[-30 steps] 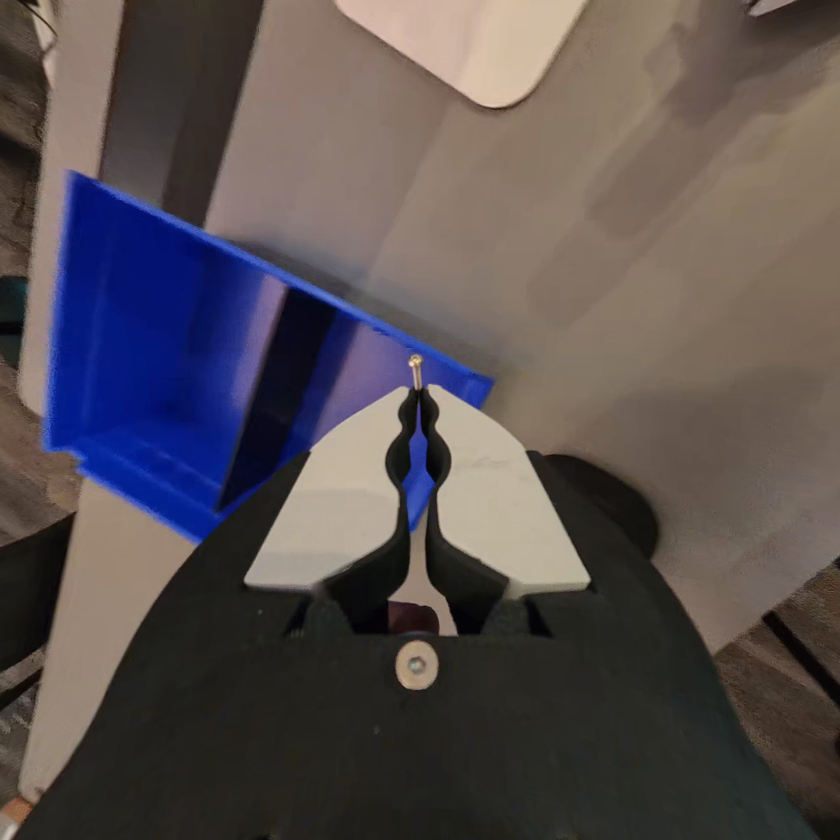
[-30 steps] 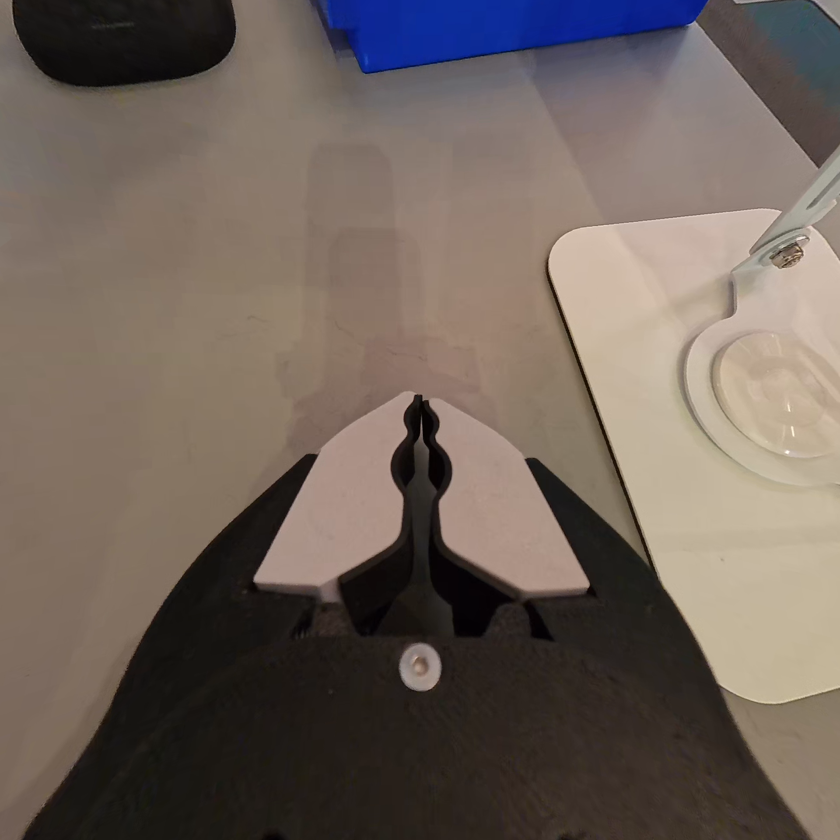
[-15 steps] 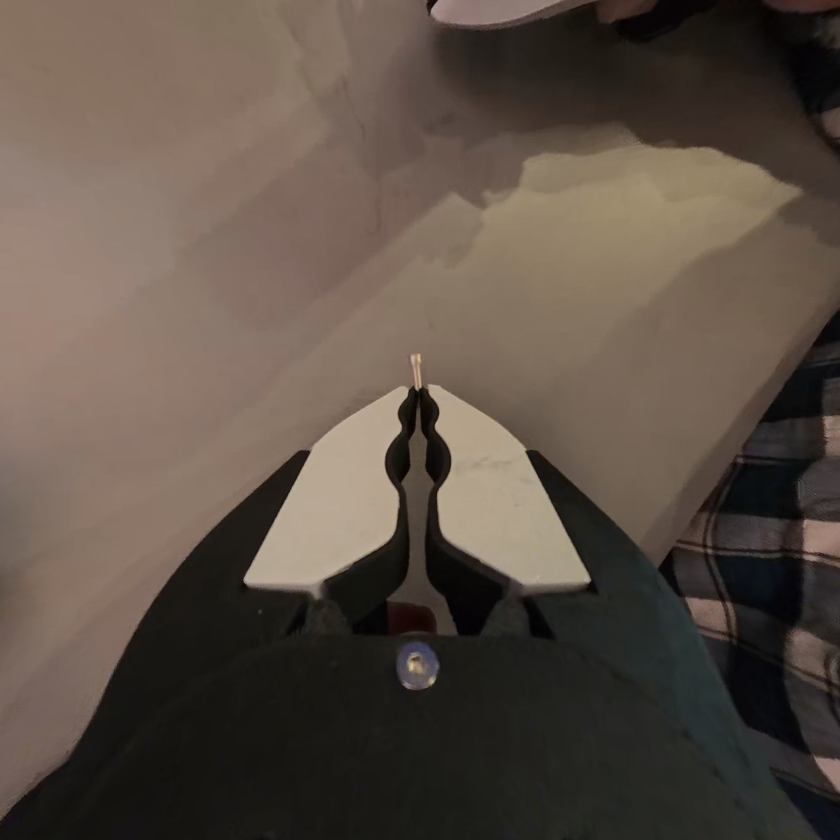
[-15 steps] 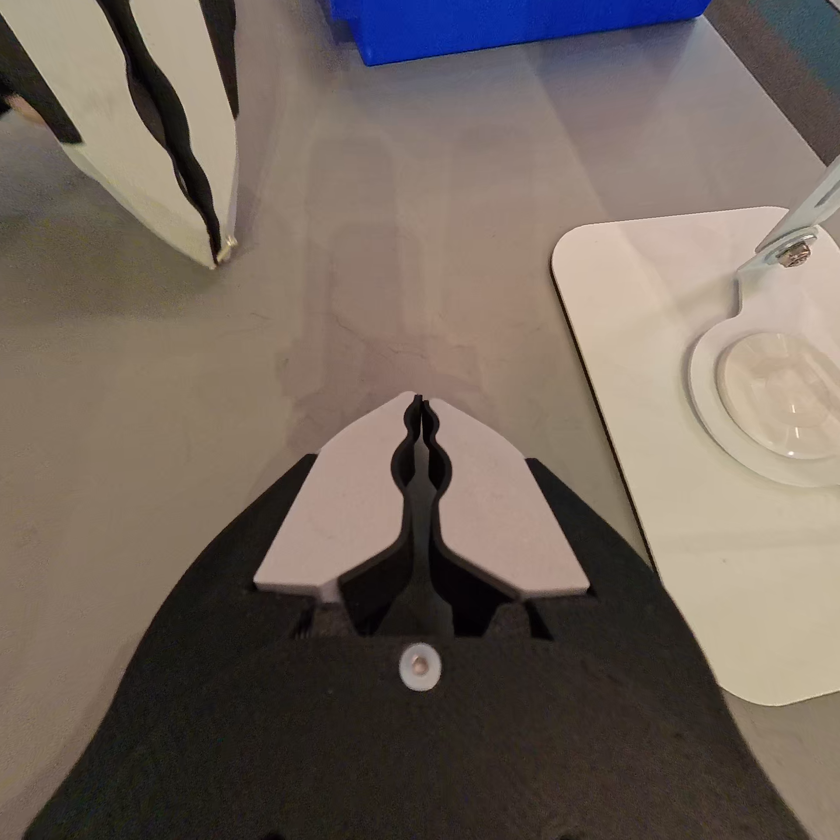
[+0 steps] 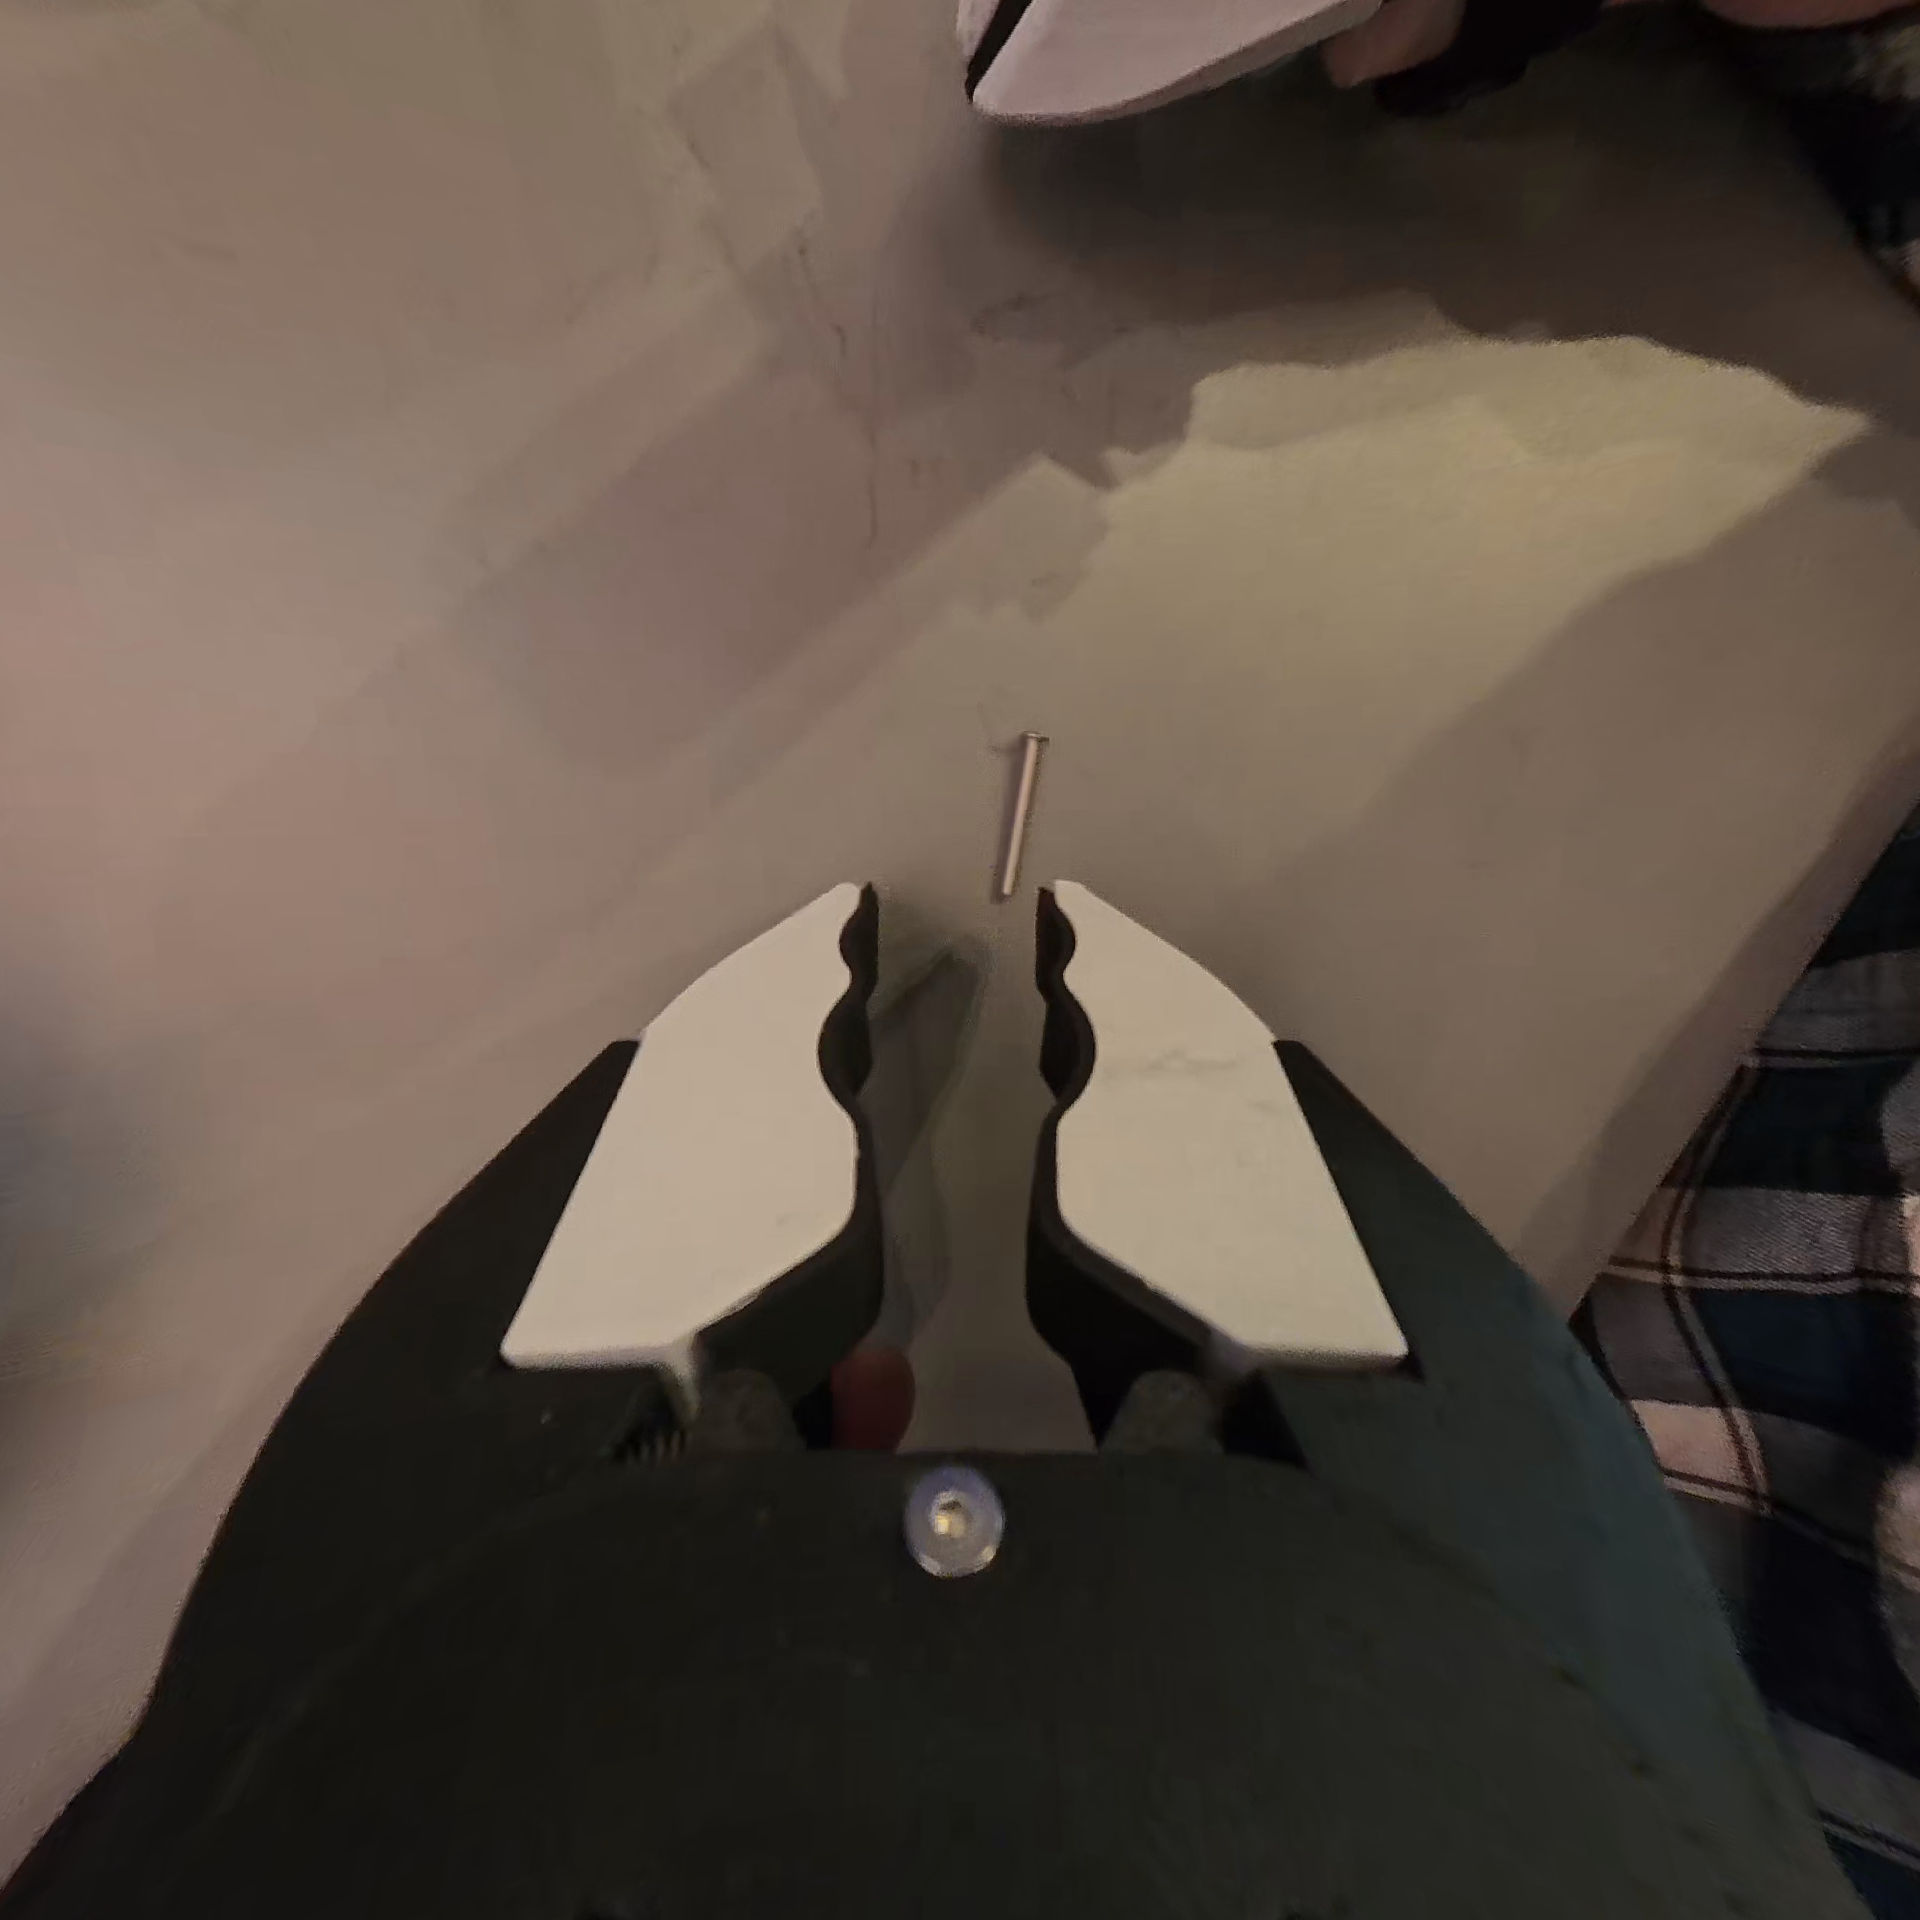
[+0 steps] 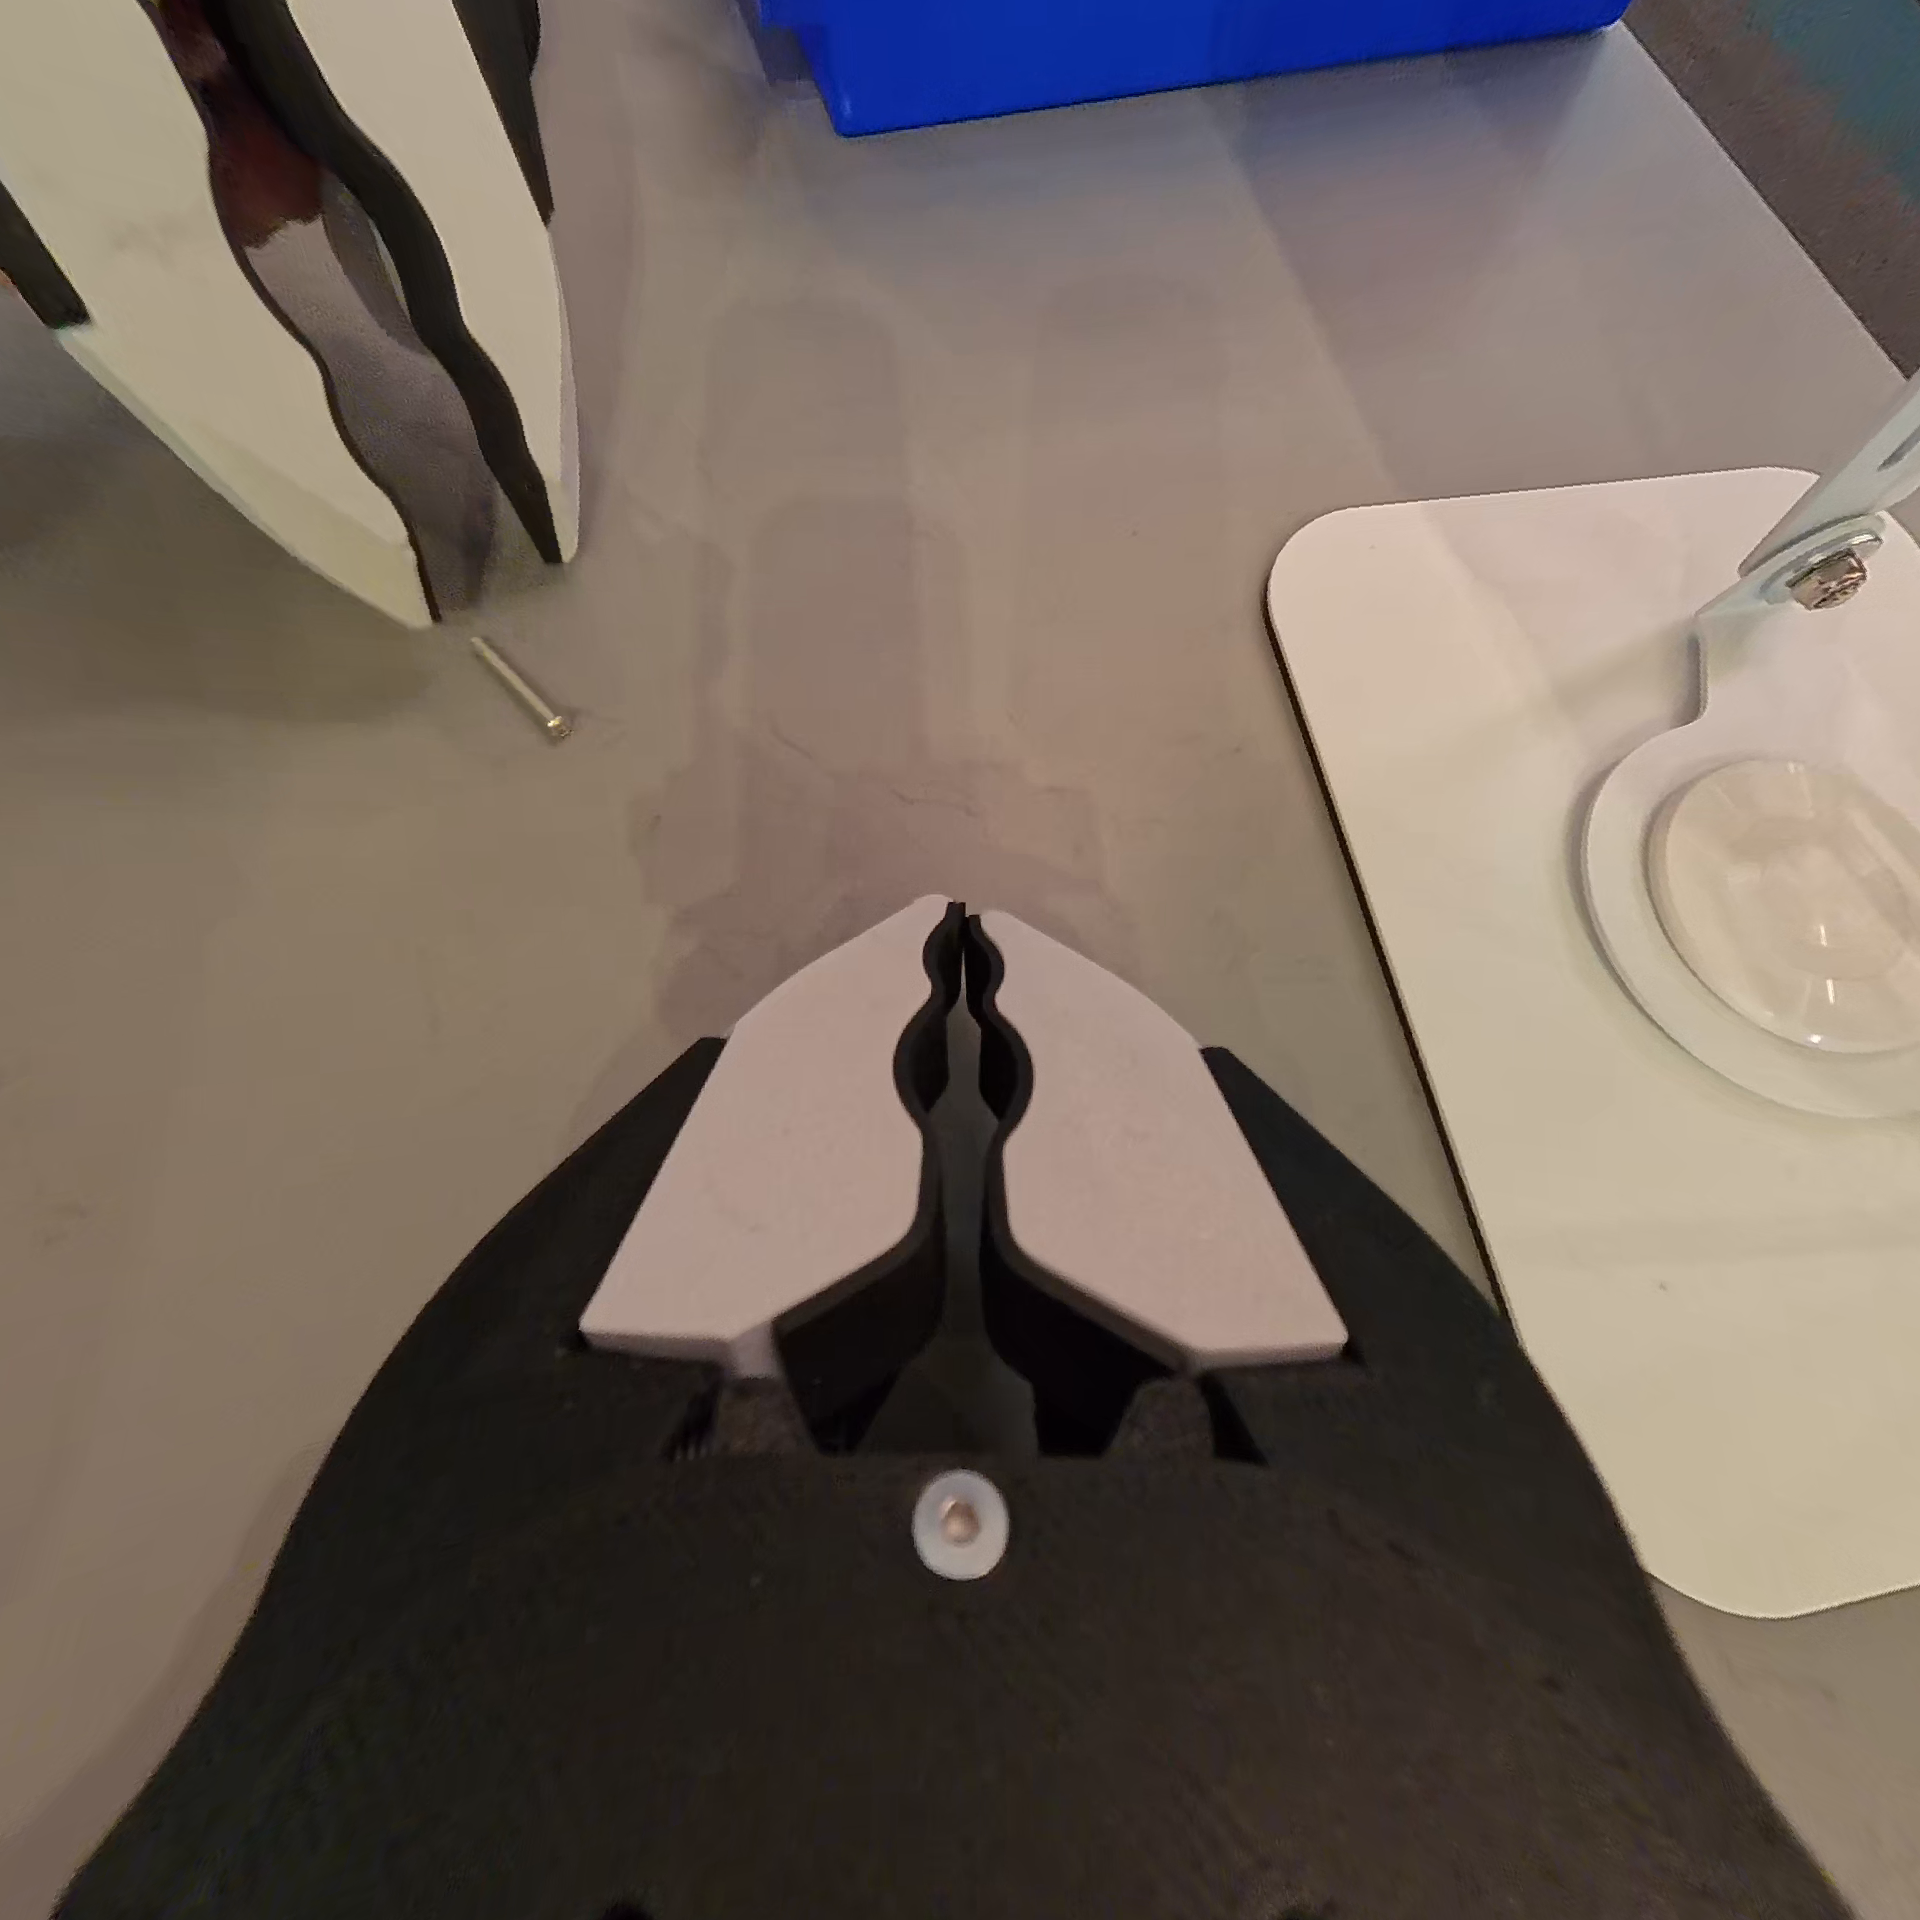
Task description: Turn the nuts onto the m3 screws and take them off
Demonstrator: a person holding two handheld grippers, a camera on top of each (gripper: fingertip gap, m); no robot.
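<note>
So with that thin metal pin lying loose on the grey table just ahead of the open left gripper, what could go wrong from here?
The pin is round and lies free on the smooth table, so a nudge from the open left gripper could roll it. It is also thin and flat on the surface, so the fingertips may struggle to grasp it.

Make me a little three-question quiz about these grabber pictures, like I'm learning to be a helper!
1. True or false: the left gripper is squeezing the small metal screw.
2. Which colour is the bin at the far edge of the table? A red, B blue, C green.
3. Fill in: the right gripper has its fingers ____.

Key: 1 false, the screw lies on the table just beyond the open fingers. 2 B. 3 shut, with nothing between them.
</note>
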